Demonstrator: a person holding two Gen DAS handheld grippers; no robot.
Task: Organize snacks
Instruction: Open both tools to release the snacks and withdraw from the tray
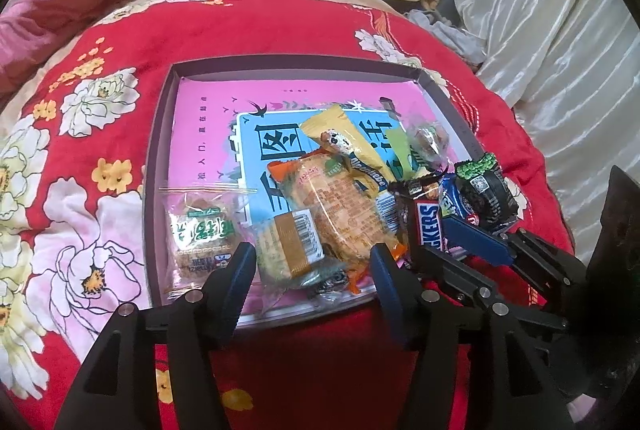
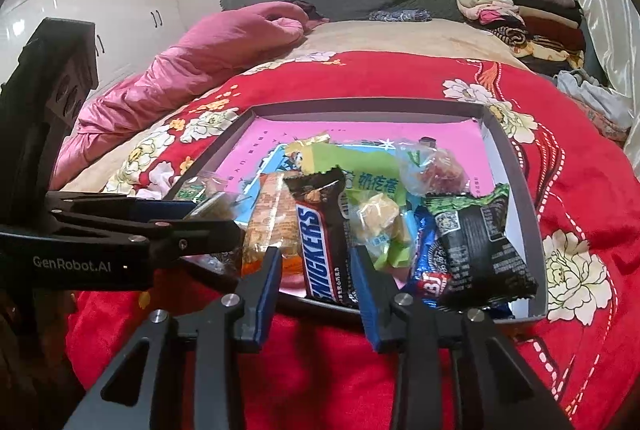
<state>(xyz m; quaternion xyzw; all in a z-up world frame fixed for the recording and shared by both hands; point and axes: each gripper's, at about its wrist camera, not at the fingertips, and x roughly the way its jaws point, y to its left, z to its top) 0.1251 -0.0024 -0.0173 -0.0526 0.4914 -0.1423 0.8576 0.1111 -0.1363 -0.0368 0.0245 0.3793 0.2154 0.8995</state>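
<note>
1. Nearest the lens in the left wrist view, the left gripper (image 1: 312, 262) is held over the near edge of the box (image 1: 160, 134); its jaws stand apart, pressing on nothing, with a small gold-labelled cracker pack (image 1: 290, 246) lying between and just beyond the tips.
2. In the right wrist view the right gripper (image 2: 316, 270) is seen with its jaws slightly apart, one on each side of the Snickers bar (image 2: 324, 250); the pads do not appear to press on it, so it is judged unheld.
3. The snacks are heaped toward the near right corner of the box, which rests on a red flowered blanket (image 1: 100, 42); an orange biscuit pack (image 1: 344, 206) lies at the middle, a black wrapped cake (image 2: 476, 246) by the right wall, and a clear cookie pouch (image 1: 200, 230) lies apart near the left wall.
4. Handling is judged as light and crinkly; the film wrappers are likely slippery and the biscuits brittle, so a gentle pinch across a sealed end or the narrow width is advised; the Snickers bar is firmer and may be taken mid-length.
5. Only the right wrist view shows a green packet (image 2: 372, 182) with a yellow sweet; only the left wrist view shows the cookie pouch whole.
</note>
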